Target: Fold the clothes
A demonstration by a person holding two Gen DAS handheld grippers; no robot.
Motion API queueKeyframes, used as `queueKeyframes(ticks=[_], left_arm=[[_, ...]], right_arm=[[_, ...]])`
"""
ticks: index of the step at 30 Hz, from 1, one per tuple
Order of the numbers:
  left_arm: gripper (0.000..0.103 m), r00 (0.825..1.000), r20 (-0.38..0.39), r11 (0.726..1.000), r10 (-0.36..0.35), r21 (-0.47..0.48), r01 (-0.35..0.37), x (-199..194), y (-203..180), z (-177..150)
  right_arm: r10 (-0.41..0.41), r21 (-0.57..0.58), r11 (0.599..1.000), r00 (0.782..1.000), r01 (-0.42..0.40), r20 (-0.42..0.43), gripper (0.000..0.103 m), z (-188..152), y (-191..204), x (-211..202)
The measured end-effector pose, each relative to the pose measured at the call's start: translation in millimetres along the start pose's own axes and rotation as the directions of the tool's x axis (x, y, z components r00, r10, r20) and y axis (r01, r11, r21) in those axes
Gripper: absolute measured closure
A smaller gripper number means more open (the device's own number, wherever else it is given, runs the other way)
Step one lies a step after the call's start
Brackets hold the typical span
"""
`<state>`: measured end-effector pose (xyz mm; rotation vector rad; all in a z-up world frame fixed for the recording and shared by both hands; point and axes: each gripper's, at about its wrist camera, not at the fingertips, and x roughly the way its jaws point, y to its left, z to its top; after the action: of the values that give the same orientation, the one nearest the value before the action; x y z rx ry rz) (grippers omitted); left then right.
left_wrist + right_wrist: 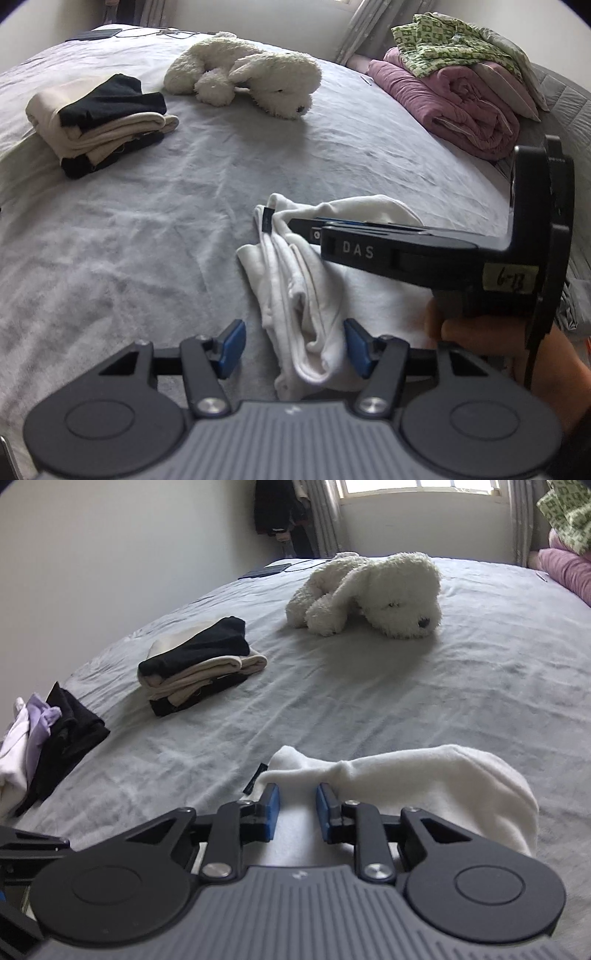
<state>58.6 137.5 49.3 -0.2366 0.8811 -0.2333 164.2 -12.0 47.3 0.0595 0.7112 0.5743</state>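
The grey bed (147,229) carries a stack of folded clothes (99,122) well apart from the white garment (295,295) bunched at its near edge; soft, light and floppy, best pinched at a hem. Left gripper (295,343) stands open around 1 fold; right gripper (297,812) narrowly apart, gripping nothing

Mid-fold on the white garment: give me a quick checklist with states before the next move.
1. White garment bunched on the bed, fold unfinished: not ok.
2. Left tongs open, cloth between the pads, not pinched: ok.
3. Right tongs narrowly apart over the garment's edge; grip on cloth: cannot tell.
4. Bed space ahead of the garment bare: ok.
5. Folded stack apart from the work area: ok.
6. Plush dog out of the way: ok.
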Motion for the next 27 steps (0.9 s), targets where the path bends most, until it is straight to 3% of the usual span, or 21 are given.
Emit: queueKeyframes(ticks=[6,8,17,22,27], left_arm=[[0.042,1.0,-0.003,1.0,-0.005,0.003,0.005,-1,1,0],[0.042,1.0,-0.002,1.0,-0.007,0.003,0.007,-2,2,0],[0.041,1.0,-0.005,1.0,-0.013,-0.01,0.013,-2,4,0],[0.039,1.0,-0.009,1.0,-0.001,0.007,0.002,1,3,0],[0.039,1.0,-0.007,1.0,-0.008,-0.008,0.008,-1,6,0]], right_arm=[[0.006,0.039,0.999,0.999,-0.008,0.054,0.079,-2,-2,-28],[0.006,0.052,0.999,0.997,-0.01,0.078,0.074,-9,-3,-45],[-0.004,0.113,0.994,0.991,-0.011,0.131,0.074,-60,-8,-113],[-0.039,0.061,0.998,0.994,0.033,0.099,0.079,-82,-3,-104],[-0.05,0.064,0.997,0.994,0.044,0.092,0.079,-78,-1,-109]])
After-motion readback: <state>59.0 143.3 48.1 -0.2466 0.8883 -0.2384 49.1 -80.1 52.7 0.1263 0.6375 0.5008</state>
